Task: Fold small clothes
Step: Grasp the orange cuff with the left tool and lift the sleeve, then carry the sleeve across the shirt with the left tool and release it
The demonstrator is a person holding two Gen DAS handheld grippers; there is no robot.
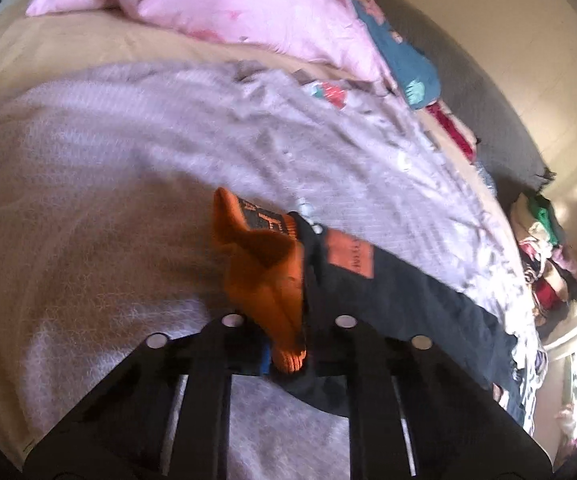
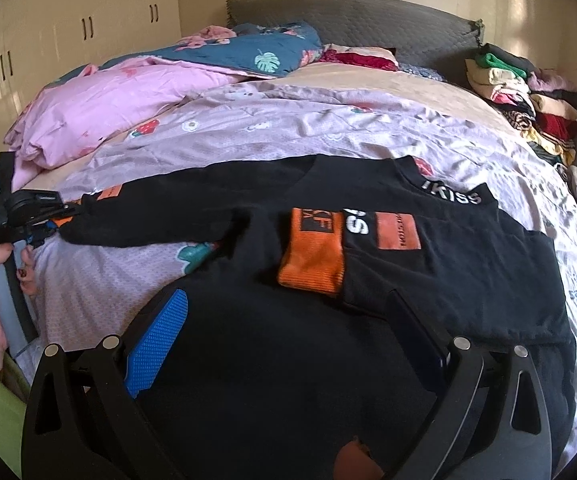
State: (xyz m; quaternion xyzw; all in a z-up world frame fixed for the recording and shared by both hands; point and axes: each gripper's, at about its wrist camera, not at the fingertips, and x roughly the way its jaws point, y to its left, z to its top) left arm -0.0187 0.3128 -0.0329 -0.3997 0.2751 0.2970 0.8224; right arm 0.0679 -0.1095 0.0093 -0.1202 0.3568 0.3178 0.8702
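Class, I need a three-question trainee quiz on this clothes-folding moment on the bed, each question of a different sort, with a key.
1. True or false: the left gripper is shut on the orange cuff of the black top.
2. The right gripper is: A open above the top, B shut on the sleeve, C holding the pink duvet.
3. Fill in: the stack of folded clothes sits beside the grey ____.

Key: 1 true; 2 A; 3 headboard.

Black sweatshirt (image 2: 428,264) (orange cuffs (image 1: 264,276))

One black top (image 2: 428,280), two hand-held grippers
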